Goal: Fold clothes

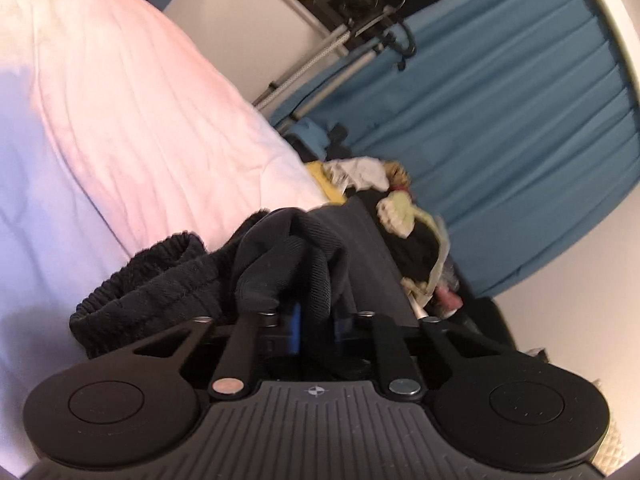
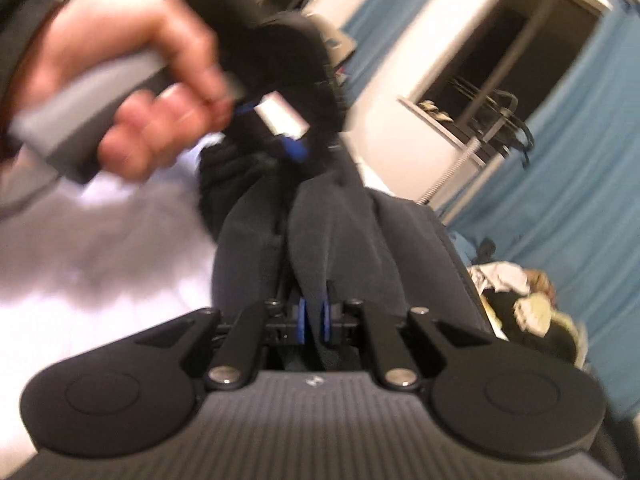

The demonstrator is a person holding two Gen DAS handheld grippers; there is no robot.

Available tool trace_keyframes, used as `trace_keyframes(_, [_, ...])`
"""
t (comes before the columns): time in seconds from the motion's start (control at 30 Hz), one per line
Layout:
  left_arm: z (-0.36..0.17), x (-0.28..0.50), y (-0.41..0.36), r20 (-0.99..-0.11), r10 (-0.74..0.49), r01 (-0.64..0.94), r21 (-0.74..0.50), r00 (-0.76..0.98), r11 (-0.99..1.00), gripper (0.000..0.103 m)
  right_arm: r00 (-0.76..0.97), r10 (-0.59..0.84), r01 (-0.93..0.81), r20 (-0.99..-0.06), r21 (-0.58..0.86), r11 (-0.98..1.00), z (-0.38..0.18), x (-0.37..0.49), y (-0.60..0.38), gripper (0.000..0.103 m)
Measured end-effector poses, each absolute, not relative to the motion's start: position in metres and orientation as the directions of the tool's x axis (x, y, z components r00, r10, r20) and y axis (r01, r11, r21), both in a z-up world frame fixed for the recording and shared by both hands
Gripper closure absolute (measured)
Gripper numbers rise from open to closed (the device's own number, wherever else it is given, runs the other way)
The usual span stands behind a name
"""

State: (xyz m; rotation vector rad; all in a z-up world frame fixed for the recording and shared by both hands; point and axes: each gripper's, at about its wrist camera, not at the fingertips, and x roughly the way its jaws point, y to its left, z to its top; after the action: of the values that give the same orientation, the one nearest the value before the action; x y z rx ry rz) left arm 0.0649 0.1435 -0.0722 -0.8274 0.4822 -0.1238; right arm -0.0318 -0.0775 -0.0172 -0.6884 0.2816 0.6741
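Dark garment (image 1: 224,280) over white bedding (image 1: 120,120), left gripper (image 1: 316,316) and right gripper (image 2: 314,316) each clamped on its fabric

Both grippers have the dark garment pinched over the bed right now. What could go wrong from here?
1. The left gripper pinches a bunched wad of the dark garment, not a flat edge, so a fold may come out crooked.
2. The right gripper holds only a thin pleat; a tug could slip it free.
3. The clothes pile lies close beside the white bedding; loose fabric might snag it.
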Motion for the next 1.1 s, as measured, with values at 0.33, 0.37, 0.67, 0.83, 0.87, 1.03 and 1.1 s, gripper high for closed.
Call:
trace_keyframes(0.33, [-0.082, 0.04, 0.157, -0.41, -0.198, -0.208, -0.753, 0.89, 0.625, 0.095, 0.672, 0.487, -0.724, -0.558, -0.356, 0.591, -0.051, -0.019, -0.067, 0.092])
trace_keyframes(0.37, [-0.083, 0.041, 0.158, -0.412, -0.201, -0.212, -0.757, 0.889, 0.618, 0.094, 0.674, 0.483, -0.723, -0.559, -0.365, 0.586, -0.051, -0.019, -0.064, 0.092])
trace_keyframes(0.67, [-0.045, 0.016, 0.15, -0.31, -0.233, -0.091, -0.756, 0.922, 0.648, 0.031, 0.697, 0.565, -0.701, -0.442, -0.254, 0.667, 0.009, -0.029, -0.087, 0.08])
trace_keyframes(0.83, [-0.034, 0.009, 0.146, -0.253, -0.239, -0.053, -0.783, 0.937, 0.62, 0.031, 0.734, 0.578, -0.662, -0.355, -0.184, 0.727, 0.027, -0.019, -0.106, 0.053])
trace_keyframes(0.87, [-0.033, 0.008, 0.146, -0.243, -0.245, -0.042, -0.785, 0.939, 0.618, 0.031, 0.741, 0.56, -0.651, -0.371, -0.188, 0.736, 0.022, -0.012, -0.107, 0.053])
trace_keyframes(1.03, [-0.033, 0.009, 0.139, -0.192, -0.299, 0.028, -0.799, 0.935, 0.601, 0.033, 0.737, 0.511, -0.649, -0.443, -0.252, 0.717, -0.017, 0.024, -0.088, 0.059])
trace_keyframes(1.1, [-0.034, 0.013, 0.135, -0.167, -0.35, 0.077, -0.806, 0.922, 0.587, 0.032, 0.77, 0.479, -0.609, -0.422, -0.262, 0.749, -0.022, 0.032, -0.083, 0.094])
